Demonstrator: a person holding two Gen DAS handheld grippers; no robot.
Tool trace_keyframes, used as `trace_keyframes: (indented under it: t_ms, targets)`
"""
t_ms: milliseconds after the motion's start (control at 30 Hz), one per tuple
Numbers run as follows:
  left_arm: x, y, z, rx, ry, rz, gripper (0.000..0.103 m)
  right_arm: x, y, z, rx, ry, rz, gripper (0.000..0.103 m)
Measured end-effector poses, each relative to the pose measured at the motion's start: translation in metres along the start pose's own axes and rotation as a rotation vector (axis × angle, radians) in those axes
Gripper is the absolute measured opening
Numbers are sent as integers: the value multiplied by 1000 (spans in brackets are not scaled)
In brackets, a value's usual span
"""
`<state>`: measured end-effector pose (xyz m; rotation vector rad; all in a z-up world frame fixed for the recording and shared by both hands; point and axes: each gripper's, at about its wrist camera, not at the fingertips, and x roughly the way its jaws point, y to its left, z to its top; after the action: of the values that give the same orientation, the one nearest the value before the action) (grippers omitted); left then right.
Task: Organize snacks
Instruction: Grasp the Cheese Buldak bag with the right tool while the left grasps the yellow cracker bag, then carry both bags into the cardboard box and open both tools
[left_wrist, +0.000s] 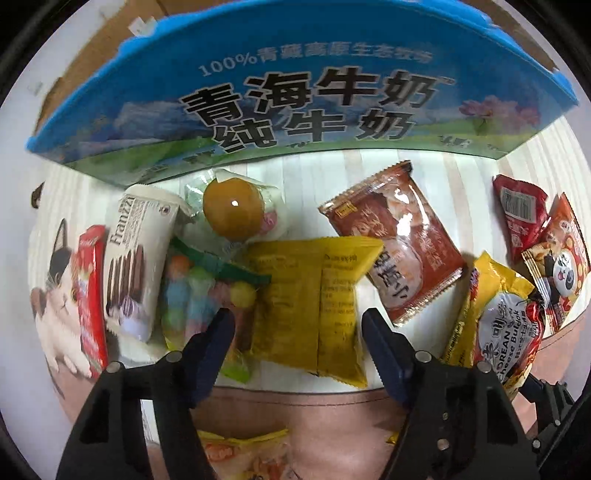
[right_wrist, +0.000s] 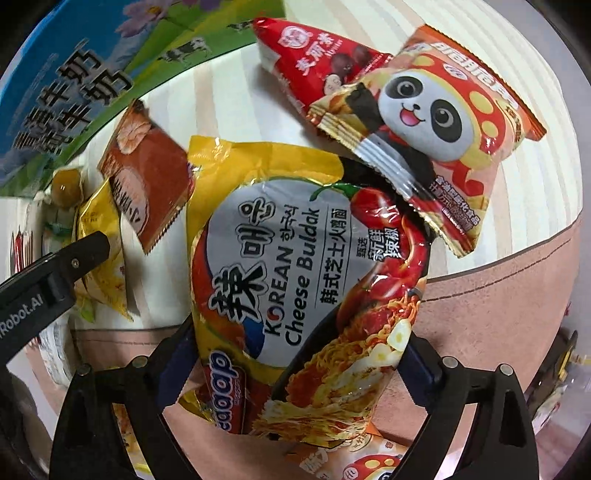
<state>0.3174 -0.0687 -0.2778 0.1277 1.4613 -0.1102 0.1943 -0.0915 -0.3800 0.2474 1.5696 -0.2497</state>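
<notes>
Noodle packet (right_wrist: 295, 280) | clamped in right claw (right_wrist: 295, 354) | above table edge (right_wrist: 498, 295)

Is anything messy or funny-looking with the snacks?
Yes. The panda snack pack lies crooked, overlapping the Cheese Buldak noodle bag and a red packet. The packs lie scattered at odd angles. Nothing looks torn or spilled.

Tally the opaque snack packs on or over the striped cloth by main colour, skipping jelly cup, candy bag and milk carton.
Yellow: 2, noodle pack, plain packet
Red: 3, box, pouch, panda packet
Brown: 1, sealed packet
White: 1, Franzzi pack
Total: 7
Cat-print item at left unclear, not counted.
</notes>
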Motion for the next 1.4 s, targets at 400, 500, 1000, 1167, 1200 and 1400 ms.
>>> trace_keyframes:
  t_ms: [400, 500, 1000, 1167, 1200, 1400]
  targets:
    - [37, 18, 9, -65, 76, -53, 70, 7, -18, -46, 2, 20, 63, 96]
    - [35, 58, 3, -125, 94, -151, 66, 11, -28, -43, 57, 28, 99, 96]
    - [-28, 144, -75, -105, 72, -167, 46, 1, -52, -96, 31, -11, 181, 86]
    - [-78, 152, -98, -78, -14, -162, 46, -26, -56, -119, -14, -47, 221, 86]
    - [-91, 160, -99, -79, -34, -169, 46, -36, -56, -117, -20, -59, 233, 86]
    - [-163, 196, -79, -79, -142, -223, 46, -99, -64, -136, -40, -146, 312, 86]
